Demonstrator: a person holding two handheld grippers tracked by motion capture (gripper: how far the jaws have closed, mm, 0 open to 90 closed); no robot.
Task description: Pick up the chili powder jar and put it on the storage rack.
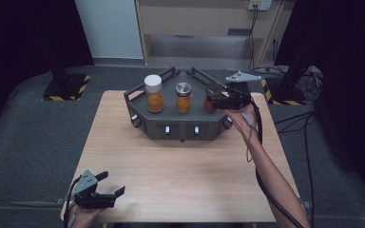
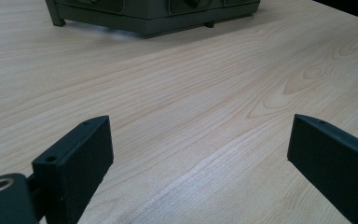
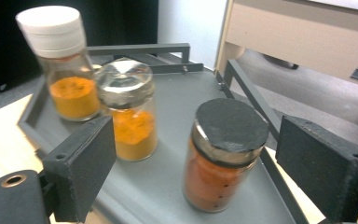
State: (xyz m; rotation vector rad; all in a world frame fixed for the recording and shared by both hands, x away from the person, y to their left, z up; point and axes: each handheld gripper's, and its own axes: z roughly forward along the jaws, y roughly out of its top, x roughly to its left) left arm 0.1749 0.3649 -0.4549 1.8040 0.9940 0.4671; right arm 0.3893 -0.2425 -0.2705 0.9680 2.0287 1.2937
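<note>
R hand-held gripper (image 3: pixel 191 163) wide open, empty, at dark-lidded glass jar of orange powder (image 3: pixel 221 156): smooth, fragile; grip mid-body.

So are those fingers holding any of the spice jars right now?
No. The right gripper is open around the dark-lidded jar without touching it; the left gripper is empty.

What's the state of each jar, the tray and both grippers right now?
White-capped jar: upright on tray, capped, yellow powder inside.
Silver-lidded jar: upright, lidded, yellow-orange powder.
Dark-lidded jar: upright, lidded, orange-red powder, between the right jaws, not gripped.
Tray: flat on table.
Right gripper: jaws open.
Left gripper: jaws open, empty, low over the table.
</note>
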